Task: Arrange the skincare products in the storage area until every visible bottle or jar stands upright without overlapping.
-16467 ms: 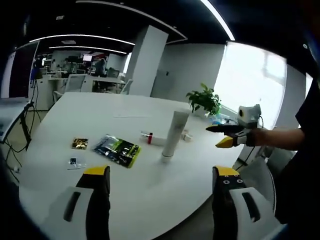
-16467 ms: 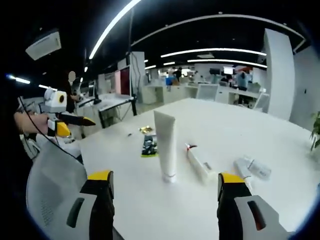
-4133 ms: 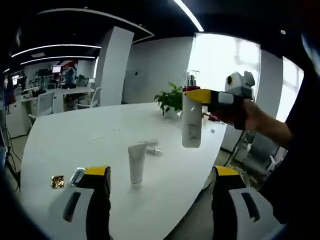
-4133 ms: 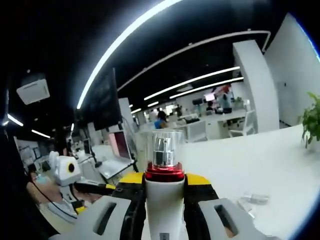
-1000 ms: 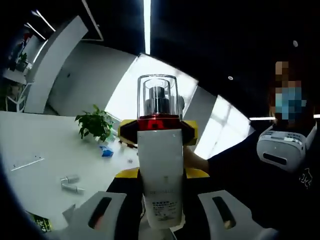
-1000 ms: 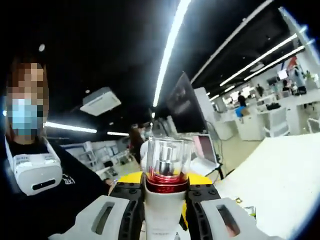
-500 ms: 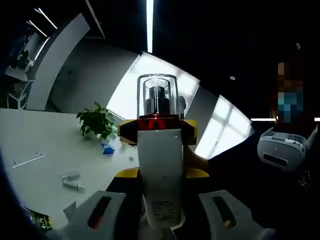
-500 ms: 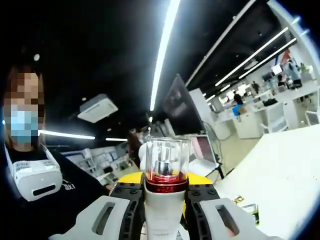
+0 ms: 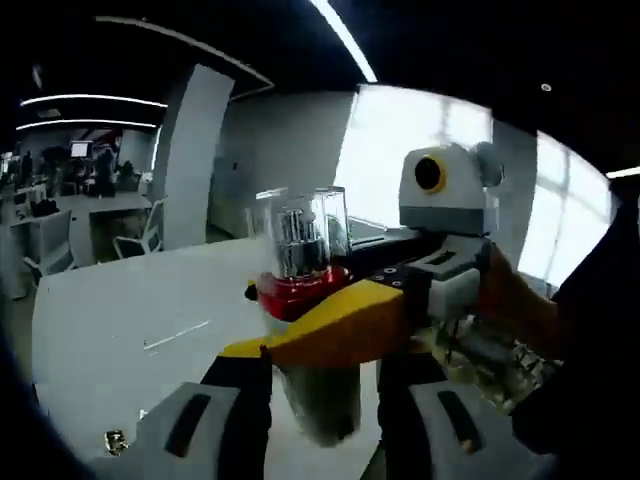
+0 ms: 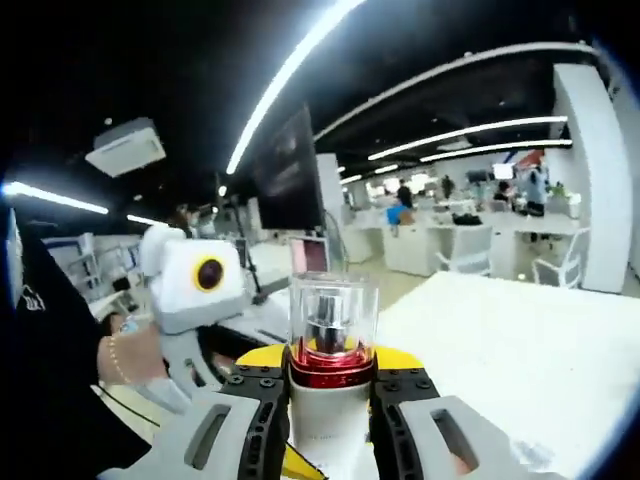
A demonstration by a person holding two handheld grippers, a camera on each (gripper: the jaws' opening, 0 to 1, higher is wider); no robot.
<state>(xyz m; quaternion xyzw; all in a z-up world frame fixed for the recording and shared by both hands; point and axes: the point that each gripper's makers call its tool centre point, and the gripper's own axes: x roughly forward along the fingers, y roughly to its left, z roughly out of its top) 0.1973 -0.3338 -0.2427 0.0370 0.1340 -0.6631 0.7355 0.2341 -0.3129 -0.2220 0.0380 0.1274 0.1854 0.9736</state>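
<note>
— While I look along my right gripper, can you tell me what it has?

— Its yellow-tipped jaws are closed on the pump bottle, just under the red collar, with the clear cap standing above them. That bottle is held up in the air, upright in the right gripper view, above the white table.

— And my left gripper?

— In the left gripper view its two jaws sit either side of the bottle's lower body, close against it. I cannot tell whether they actually press on it; the right gripper's yellow jaw crosses in front there. So I call its grip unknown.

— Where do I see the other hand?

— The hand holding the right gripper enters from the right of the left gripper view. In the right gripper view, the left gripper shows at the left, held by a hand.

— Anything on the table?

— A small gold packet lies near the table's close edge.
</note>
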